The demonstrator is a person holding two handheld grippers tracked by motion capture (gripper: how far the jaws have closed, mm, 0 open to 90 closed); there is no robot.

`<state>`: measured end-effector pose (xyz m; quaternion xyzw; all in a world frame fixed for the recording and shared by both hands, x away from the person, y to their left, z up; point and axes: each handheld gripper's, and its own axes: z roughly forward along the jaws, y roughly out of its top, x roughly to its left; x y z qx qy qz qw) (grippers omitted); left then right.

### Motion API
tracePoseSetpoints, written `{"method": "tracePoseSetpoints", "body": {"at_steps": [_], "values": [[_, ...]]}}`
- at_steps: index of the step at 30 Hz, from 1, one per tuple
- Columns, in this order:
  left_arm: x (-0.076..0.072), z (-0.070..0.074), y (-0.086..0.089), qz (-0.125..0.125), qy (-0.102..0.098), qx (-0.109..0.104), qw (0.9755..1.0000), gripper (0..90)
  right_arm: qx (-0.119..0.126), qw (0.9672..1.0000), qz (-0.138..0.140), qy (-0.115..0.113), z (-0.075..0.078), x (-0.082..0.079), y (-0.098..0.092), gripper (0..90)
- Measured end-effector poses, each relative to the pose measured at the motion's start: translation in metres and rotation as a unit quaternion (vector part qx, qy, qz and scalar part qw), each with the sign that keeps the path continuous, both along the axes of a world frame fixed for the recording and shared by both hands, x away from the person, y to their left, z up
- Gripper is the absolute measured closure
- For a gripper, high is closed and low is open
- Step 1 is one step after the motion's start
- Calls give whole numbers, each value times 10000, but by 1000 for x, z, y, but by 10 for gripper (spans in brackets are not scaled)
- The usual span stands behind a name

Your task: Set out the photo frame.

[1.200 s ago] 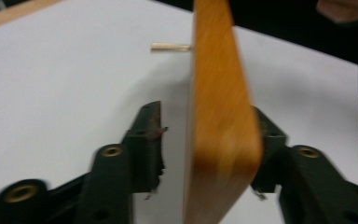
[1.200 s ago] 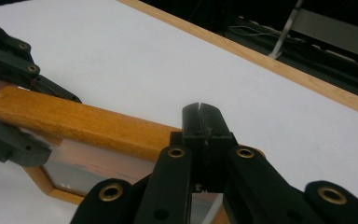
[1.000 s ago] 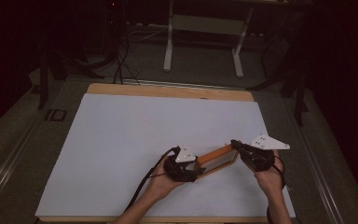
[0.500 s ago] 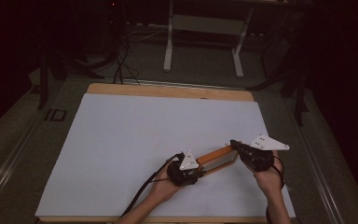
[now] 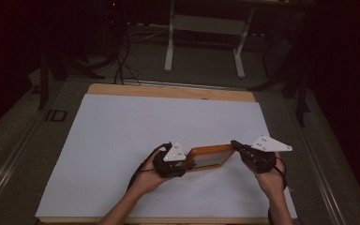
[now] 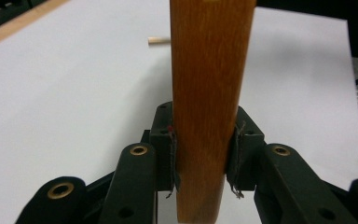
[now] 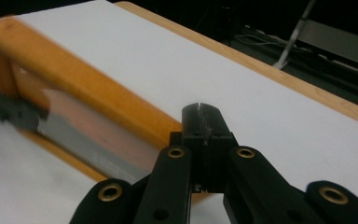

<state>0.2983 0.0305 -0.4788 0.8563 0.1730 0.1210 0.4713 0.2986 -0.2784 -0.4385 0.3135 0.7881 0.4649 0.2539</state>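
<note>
Wooden frame (image 5: 210,157) spanning three to nine o'clock above the worktop (image 5: 122,140). Left gripper (image 6: 204,158) jaws clamped on its nine o'clock end. Right gripper (image 5: 239,146) jaws pressed together, touching the three o'clock end.

A wooden table (image 5: 168,90) carries a white sheet (image 5: 136,136) covering most of it.

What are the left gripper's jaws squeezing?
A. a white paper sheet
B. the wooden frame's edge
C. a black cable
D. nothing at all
B: in the left gripper view, the left gripper has its jaws pressed on both sides of the orange wooden frame.
</note>
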Motion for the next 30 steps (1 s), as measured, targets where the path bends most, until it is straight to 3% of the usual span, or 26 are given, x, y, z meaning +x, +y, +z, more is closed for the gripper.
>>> {"method": "tracePoseSetpoints", "body": {"at_steps": [7, 12, 16, 21, 23, 30], "values": [[5, 17, 28, -89, 8, 107, 9999, 687, -36, 9996, 277, 35, 3, -3, 7, 894], [8, 24, 44, -137, 87, 58, 9999, 687, -133, 9986, 502, 127, 0, -3, 15, 873], [7, 31, 55, -167, 43, 68, 9998, 688, -181, 9969, 735, 213, -1, -2, 22, 767], [6, 37, 65, -155, 47, -73, 9998, 688, -203, 9955, 884, 279, -3, -2, 30, 704], [7, 41, 73, -124, 75, -265, 9995, 688, -238, 9943, 993, 291, -3, -2, 36, 679], [8, 48, 84, -116, 88, -412, 9990, 688, -257, 9916, 1212, 371, -3, 2, 51, 623]]}}
